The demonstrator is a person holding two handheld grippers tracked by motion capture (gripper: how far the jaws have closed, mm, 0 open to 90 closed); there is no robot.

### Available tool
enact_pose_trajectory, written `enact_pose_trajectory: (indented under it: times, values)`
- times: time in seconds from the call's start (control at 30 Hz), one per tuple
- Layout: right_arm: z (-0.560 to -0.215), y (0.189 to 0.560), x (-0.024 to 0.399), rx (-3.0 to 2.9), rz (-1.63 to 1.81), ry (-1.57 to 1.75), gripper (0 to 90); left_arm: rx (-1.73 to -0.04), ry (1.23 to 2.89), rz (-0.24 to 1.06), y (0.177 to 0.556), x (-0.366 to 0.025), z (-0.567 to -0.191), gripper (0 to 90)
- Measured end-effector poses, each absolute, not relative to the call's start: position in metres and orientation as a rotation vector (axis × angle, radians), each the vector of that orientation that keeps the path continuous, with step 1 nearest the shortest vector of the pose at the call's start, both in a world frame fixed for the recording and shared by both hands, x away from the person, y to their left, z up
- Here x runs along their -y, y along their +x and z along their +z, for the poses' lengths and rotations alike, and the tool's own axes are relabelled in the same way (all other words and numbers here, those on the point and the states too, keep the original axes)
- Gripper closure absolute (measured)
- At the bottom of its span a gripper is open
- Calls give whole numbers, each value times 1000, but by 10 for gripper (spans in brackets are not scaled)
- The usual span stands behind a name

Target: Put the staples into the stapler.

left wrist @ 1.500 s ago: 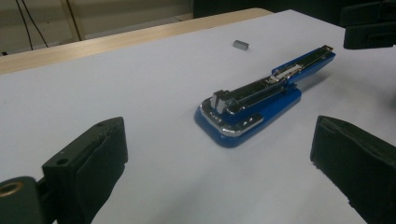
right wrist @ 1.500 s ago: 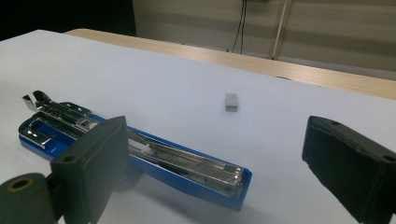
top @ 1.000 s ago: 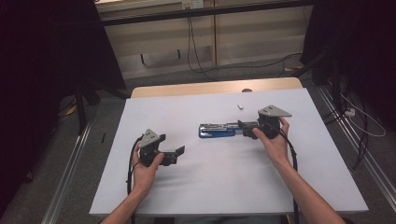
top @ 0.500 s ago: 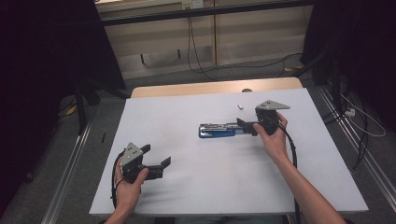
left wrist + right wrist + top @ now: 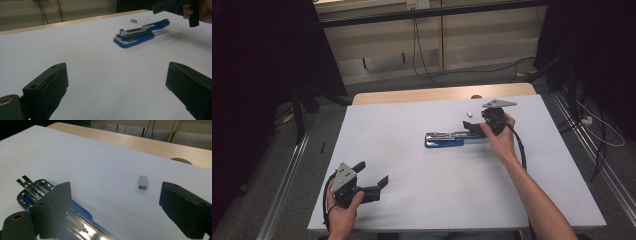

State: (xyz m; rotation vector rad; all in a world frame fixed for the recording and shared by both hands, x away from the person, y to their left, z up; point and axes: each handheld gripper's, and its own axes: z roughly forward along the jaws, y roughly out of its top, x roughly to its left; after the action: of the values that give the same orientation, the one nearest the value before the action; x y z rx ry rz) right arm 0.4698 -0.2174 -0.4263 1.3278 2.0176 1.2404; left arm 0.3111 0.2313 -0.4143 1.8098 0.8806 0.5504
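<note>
The blue stapler [image 5: 447, 138] lies opened near the middle of the white table [image 5: 412, 205], with the right gripper [image 5: 476, 126] held spread and empty at its rear end, its jaws having just been closing slightly, and the left gripper [image 5: 374, 177] held spread and empty near the front left corner. Should the right gripper be brought down carelessly, the small block of staples [image 5: 143, 181] could be knocked away or the open magazine nudged askew. The block is seen clearly between the jaws in the right gripper view, whereas in the high view it is reduced to a pale speck.

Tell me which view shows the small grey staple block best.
The right gripper view: the staple block lies close and sharp on the white table, between the open jaws, beyond the blue stapler. In the left gripper view it is a far speck; in the high view a tiny dot.
</note>
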Motion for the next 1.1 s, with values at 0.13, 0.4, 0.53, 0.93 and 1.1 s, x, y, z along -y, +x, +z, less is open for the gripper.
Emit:
enact_pose_trajectory:
  times: [0.13, 0.4, 0.53, 0.93, 1.1]
  values:
    - [-425, 480, 215, -2065, 1127, 1345, 105, -906, 1813, 556, 317, -229, -417, 46]
    - [-425, 499, 220, -2055, 1052, 1360, 93, -918, 1809, 537, 321, -231, -419, 45]
    - [-427, 511, 223, -2072, 1065, 1385, 133, -909, 1807, 529, 320, -231, -417, 45]
    - [-428, 535, 221, -2121, 1034, 1416, 236, -918, 1816, 512, 322, -234, -418, 45]
    - [-426, 545, 214, -2166, 968, 1399, 309, -916, 1829, 503, 323, -233, -420, 45]
